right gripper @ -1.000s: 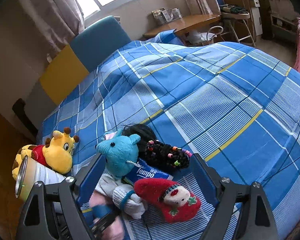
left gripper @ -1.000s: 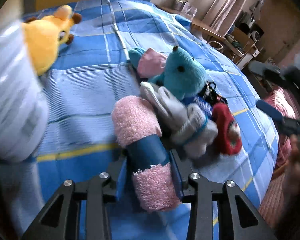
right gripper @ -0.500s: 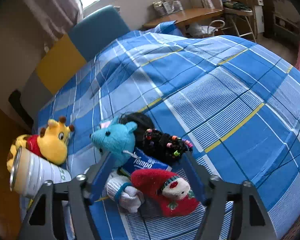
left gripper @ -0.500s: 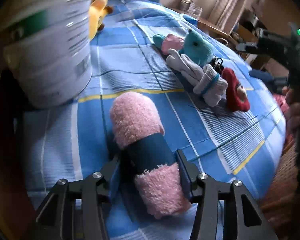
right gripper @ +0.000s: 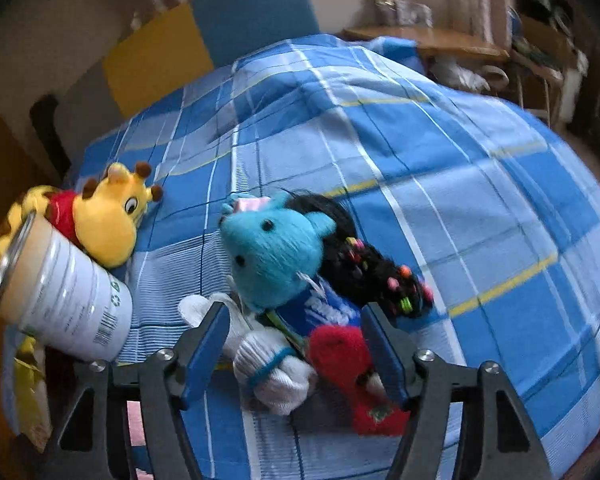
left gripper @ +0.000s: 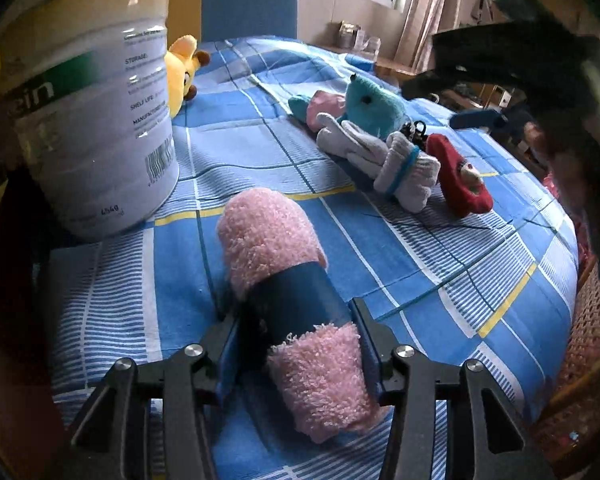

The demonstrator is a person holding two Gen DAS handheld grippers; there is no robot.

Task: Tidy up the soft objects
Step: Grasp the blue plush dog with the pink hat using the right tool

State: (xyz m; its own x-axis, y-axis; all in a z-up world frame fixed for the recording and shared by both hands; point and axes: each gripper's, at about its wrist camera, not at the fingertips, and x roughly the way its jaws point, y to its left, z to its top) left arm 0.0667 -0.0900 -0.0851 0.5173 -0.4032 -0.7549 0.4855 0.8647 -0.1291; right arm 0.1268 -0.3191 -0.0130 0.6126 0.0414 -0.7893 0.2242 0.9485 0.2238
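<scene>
two grippers, one roll in hand

one pink fluffy roll (left gripper: 296, 296), banded in dark blue, sits clamped at its band in the left gripper (left gripper: 296, 344), its far end over the blue plaid bed (left gripper: 440, 264) just in front of the open white tin (left gripper: 88, 112). the right gripper (right gripper: 296, 344) hovers with its jaws apart over the small heap of soft things: a teal plush (right gripper: 276, 256), a bundled white sock (right gripper: 276, 372), a red sock (right gripper: 348, 364) and a black beaded piece (right gripper: 376, 276), all touching. a yellow giraffe (right gripper: 112, 220) lies against the tin's far side.

the step looks like carrying the roll to the tin. next, the roll wants lifting above the rim and tipping end-first into the mouth before the clamp is eased; the tin could topple if nudged.
</scene>
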